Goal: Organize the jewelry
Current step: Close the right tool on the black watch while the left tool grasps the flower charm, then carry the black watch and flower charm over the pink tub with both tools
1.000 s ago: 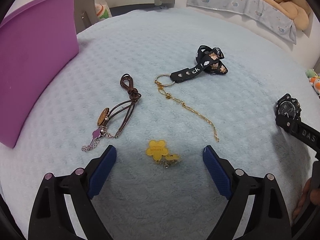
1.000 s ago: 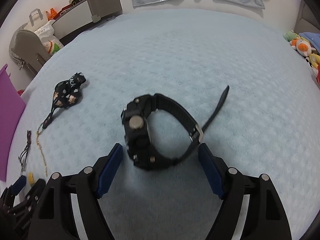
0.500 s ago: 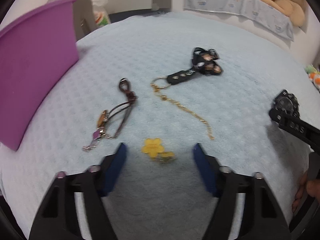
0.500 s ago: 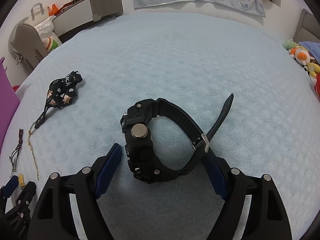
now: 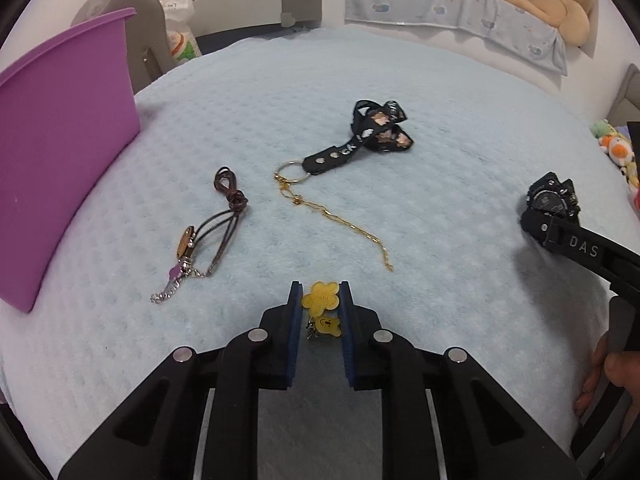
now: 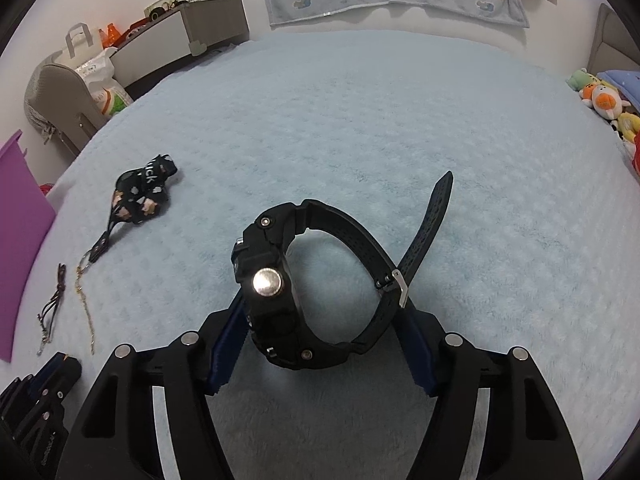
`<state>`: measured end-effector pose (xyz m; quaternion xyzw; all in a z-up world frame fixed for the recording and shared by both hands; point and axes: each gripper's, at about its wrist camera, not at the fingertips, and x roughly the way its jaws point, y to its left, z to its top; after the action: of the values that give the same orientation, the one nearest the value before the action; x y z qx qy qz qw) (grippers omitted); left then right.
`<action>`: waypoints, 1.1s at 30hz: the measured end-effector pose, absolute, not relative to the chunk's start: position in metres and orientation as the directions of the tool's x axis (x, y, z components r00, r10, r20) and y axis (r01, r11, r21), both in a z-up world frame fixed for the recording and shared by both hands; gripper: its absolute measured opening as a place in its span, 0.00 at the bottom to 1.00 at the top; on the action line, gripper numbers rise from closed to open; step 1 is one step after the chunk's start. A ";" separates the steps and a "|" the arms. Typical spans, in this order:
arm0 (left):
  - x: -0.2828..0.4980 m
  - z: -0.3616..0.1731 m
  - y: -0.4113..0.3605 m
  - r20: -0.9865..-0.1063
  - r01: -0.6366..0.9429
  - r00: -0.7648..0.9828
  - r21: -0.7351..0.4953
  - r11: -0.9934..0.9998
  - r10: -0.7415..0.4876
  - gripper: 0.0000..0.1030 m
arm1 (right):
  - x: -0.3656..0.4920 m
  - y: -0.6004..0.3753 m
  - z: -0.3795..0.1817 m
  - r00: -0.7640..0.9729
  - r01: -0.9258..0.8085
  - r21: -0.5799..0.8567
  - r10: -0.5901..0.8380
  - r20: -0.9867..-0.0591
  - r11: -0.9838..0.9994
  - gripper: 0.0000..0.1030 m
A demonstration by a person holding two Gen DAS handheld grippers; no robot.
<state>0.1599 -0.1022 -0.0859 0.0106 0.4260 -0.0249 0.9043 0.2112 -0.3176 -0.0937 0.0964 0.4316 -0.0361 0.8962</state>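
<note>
Left wrist view, left to right — a purple bin [image 5: 60, 160] stands at the left edge of the pale blue bed blanket [image 5: 440, 160]. Near it lies a brown cord bracelet [image 5: 216, 224] with a short silver chain at its near end. Just right of that, a thin gold chain [image 5: 340, 220] runs from a metal ring on a black printed strap [image 5: 368, 136]. The left tongs [image 5: 319, 300] are clenched on a yellow flower charm [image 5: 320, 298], its 2 blue pads touching the charm's sides; a smaller yellow smiley charm [image 5: 328, 326] hangs just behind it between the fingers. At far right, the black watch [image 5: 552, 200] sits at the tip of the other tool.

Right wrist view — the purple bin [image 6: 20, 240], cord bracelet [image 6: 54, 304], gold chain [image 6: 84, 308] and strap [image 6: 140, 196] lie at left, well apart from the watch [image 6: 312, 292]. The right tongs [image 6: 320, 344] bracket the watch, which rests on its side on the blanket [image 6: 360, 120]: the left pad [image 6: 224, 348] meets the case, the right pad [image 6: 418, 356] lies by the buckle. Whether they truly pinch it, I cannot tell.
</note>
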 end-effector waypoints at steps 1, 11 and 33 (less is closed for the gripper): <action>0.157 -0.085 -0.103 -0.771 0.063 0.635 -0.008 0.998 -0.046 0.17 | 0.208 -0.317 -0.093 0.627 0.144 0.145 0.023 -0.778 0.979 0.64; 0.131 -0.062 -0.096 -0.758 0.121 0.643 -0.035 0.992 -0.105 0.17 | 0.158 -0.309 -0.080 0.630 0.122 0.172 0.058 -0.775 0.978 0.60; 0.080 0.049 -0.002 -0.659 0.106 0.739 -0.089 0.990 -0.138 0.17 | 0.092 -0.201 0.038 0.710 -0.091 0.180 0.190 -0.678 0.979 0.60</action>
<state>0.0803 -0.0020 0.0491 -0.0227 0.3550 -0.0655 0.9323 0.0922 -0.2006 0.0384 0.0666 0.3729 0.0763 0.9223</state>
